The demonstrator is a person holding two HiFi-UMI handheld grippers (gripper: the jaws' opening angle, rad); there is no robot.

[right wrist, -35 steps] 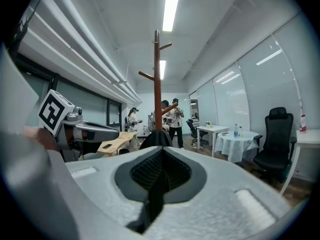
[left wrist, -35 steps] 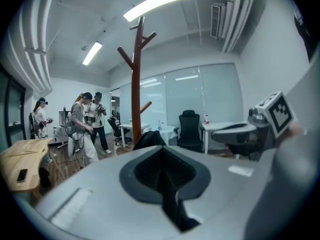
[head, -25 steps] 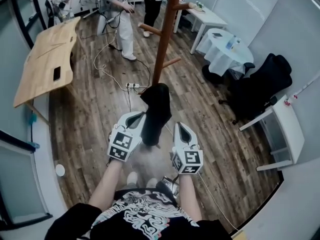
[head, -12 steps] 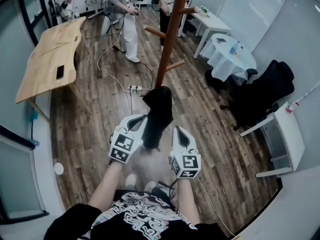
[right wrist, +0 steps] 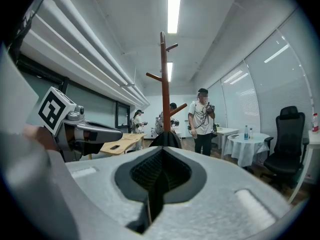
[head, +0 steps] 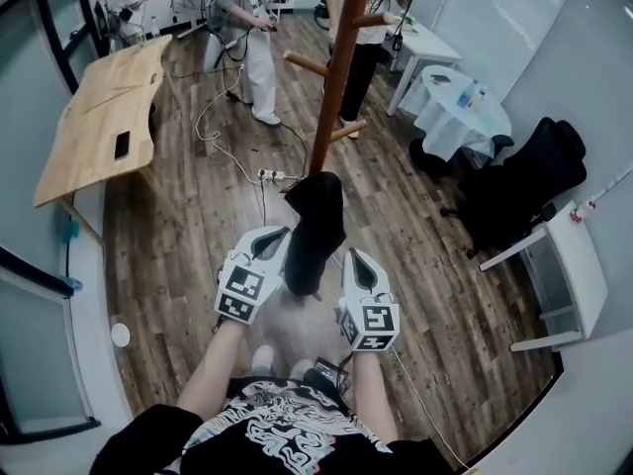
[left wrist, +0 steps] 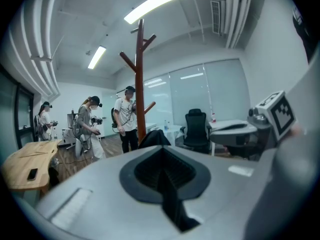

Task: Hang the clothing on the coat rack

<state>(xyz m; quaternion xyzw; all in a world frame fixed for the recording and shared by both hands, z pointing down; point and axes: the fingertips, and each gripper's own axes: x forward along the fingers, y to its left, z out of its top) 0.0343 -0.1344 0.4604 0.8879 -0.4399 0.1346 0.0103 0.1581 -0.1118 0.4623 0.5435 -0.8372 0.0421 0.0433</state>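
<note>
A black garment (head: 315, 228) hangs off the floor between my two grippers, its top bunched into a peak. My left gripper (head: 281, 236) touches its left edge and my right gripper (head: 353, 255) sits at its right edge. Both pairs of jaws stand closed. In each gripper view the garment's peak (left wrist: 154, 136) (right wrist: 166, 139) shows just past the closed tips. The brown wooden coat rack (head: 336, 77) stands straight ahead on the floor, with bare pegs. It rises beyond the garment in the left gripper view (left wrist: 141, 84) and the right gripper view (right wrist: 163, 84).
A wooden table (head: 94, 117) stands at the left. A round white-clothed table (head: 455, 102), a black chair (head: 524, 181) and a white desk (head: 569, 265) fill the right side. Cables and a power strip (head: 267, 174) lie by the rack's foot. Three people (head: 247, 47) stand behind the rack.
The rack's base and the room have slid slightly down the head view. A person in dark trousers has walked to just behind the rack. The grippers and garment keep their hold and place.
</note>
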